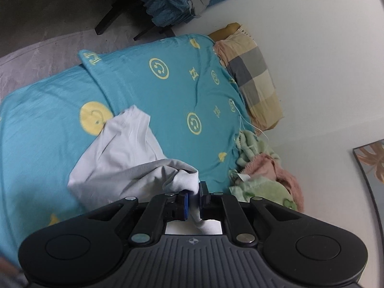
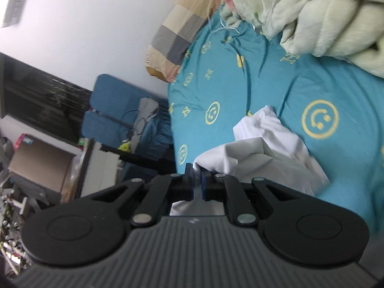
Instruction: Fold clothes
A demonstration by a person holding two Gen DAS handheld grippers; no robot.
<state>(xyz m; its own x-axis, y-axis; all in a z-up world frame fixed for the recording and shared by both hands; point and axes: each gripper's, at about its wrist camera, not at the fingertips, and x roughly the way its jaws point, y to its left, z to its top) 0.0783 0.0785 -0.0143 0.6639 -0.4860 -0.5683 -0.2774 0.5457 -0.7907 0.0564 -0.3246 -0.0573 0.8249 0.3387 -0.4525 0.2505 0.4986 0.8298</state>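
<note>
Teal sheet [image 1: 156,91] with yellow smiley prints, spread over the bed. At the sheet's head end, a checked pillow [image 1: 254,72] against the white wall. Beside the sheet's wall-side edge, near the pillow, a heap of green and pink blanket [image 1: 261,175]; a thin white cord [image 1: 247,122] trailing from sheet to blanket. Off the sheet's far corner, a blue-cushioned chair [image 1: 168,4] on dark legs; beyond it, in the right view, a cardboard box [image 2: 40,163] and clutter on the floor.

White shirt [image 1: 124,151] rumpled mid-sheet, lifted at two bunched edges. Left gripper [image 1: 193,201] low over the sheet, pinching one bunch of shirt between blue pads. Right gripper [image 2: 196,184] near the sheet's chair-side edge, tilted, pressed together on another fold of shirt [image 2: 259,153].
</note>
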